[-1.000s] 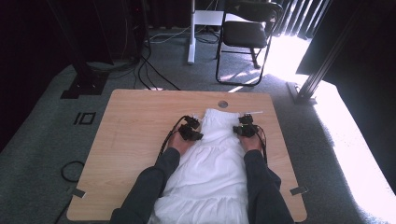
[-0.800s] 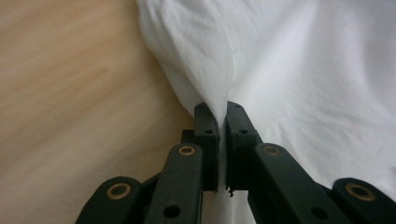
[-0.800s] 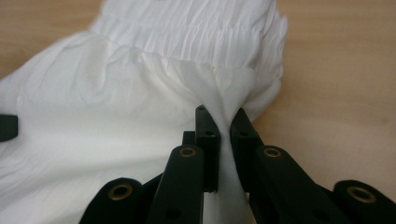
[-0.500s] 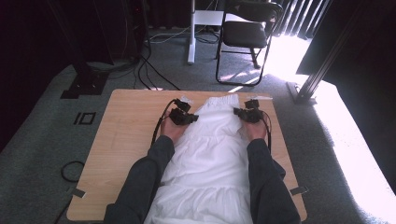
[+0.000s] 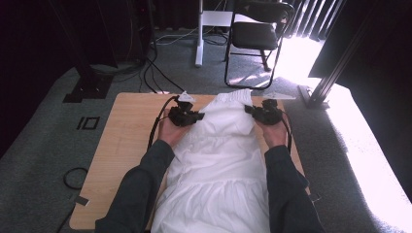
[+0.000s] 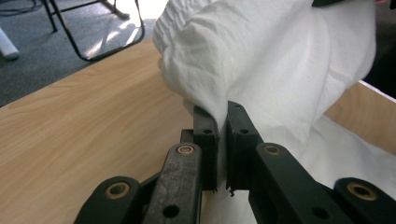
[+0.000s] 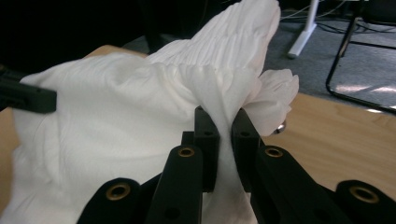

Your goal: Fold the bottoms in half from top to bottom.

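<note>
In the left gripper view, the left gripper's (image 6: 222, 135) black fingers (image 6: 205, 140) were pinched nearly together on a fold of the white garment (image 6: 280, 70), the cloth rising out of the narrow gap and billowing above them. In the right gripper view, the right gripper (image 7: 224, 135) held the same garment (image 7: 140, 102) in the same way, a gathered pleat of fabric squeezed between its fingers (image 7: 245, 140). From the high view, the left gripper (image 5: 187, 115) and the right gripper (image 5: 262, 114) gripped the two sides of the garment's (image 5: 221, 160) upper end, which hung lifted between them over the far part of the surface (image 5: 126, 141). The rest of the cloth ran back toward the person, lying on the surface between the two dark sleeves (image 5: 141, 189) and spilling past the near edge.

The surface was a light wooden board, bare on its left side. Around it lay grey carpet (image 5: 43, 145). Beyond the far edge stood a black folding chair (image 5: 257, 34) beside a white post (image 5: 198, 34), with cables (image 5: 155, 73) trailing across the floor to the left. A slanted metal beam (image 5: 335, 73) rose at the right, and strong sunlight (image 5: 369, 160) fell in a bright band across the carpet on that side. The back of the room was dark.
</note>
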`<state>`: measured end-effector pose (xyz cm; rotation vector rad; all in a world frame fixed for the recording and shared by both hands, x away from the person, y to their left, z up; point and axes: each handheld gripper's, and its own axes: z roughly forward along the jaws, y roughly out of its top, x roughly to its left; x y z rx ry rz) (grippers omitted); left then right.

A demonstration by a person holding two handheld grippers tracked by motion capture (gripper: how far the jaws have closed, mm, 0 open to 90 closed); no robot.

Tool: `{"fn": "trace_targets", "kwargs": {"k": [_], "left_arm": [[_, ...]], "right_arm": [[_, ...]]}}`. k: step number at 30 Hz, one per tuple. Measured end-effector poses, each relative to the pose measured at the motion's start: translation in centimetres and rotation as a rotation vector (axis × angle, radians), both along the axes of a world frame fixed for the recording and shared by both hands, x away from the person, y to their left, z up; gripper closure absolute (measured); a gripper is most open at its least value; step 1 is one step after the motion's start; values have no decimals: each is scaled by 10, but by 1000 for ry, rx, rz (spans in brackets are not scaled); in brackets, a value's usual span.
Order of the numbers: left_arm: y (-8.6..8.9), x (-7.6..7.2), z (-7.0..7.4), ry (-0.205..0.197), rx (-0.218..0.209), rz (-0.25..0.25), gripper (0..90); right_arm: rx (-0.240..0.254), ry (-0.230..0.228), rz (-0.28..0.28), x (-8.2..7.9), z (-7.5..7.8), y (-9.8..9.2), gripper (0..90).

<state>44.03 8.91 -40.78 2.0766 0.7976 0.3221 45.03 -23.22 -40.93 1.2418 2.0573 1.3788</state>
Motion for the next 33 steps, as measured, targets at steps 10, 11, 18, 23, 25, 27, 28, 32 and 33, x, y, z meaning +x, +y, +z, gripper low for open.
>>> {"fn": "trace_targets", "kwargs": {"k": [10,11,18,23,25,27,28,32,33], "left_arm": [[5,-94,-35,12,55,-146,859],[5,-94,-35,12,55,-146,857],[0,-125,-97,117,187,-192,842],[-1,-127,-124,181,222,-178,837],[-1,-127,-129,177,210,-176,839],[2,-122,-130,176,195,-162,843],[2,-122,-130,176,195,-162,844],[13,-109,-131,178,181,-138,846],[16,-104,-131,180,176,-130,846]], "right_arm": [[-24,29,143,-91,-34,-9,841],[-24,29,143,-91,-34,-9,841],[-62,150,198,-131,-88,-10,832],[-145,240,212,-140,-122,-3,825],[-188,262,202,-137,-131,1,823],[-209,269,190,-131,-135,7,826],[-215,270,188,-128,-134,9,826],[-254,275,181,-120,-132,20,826],[-269,271,183,-117,-131,24,827]]}}
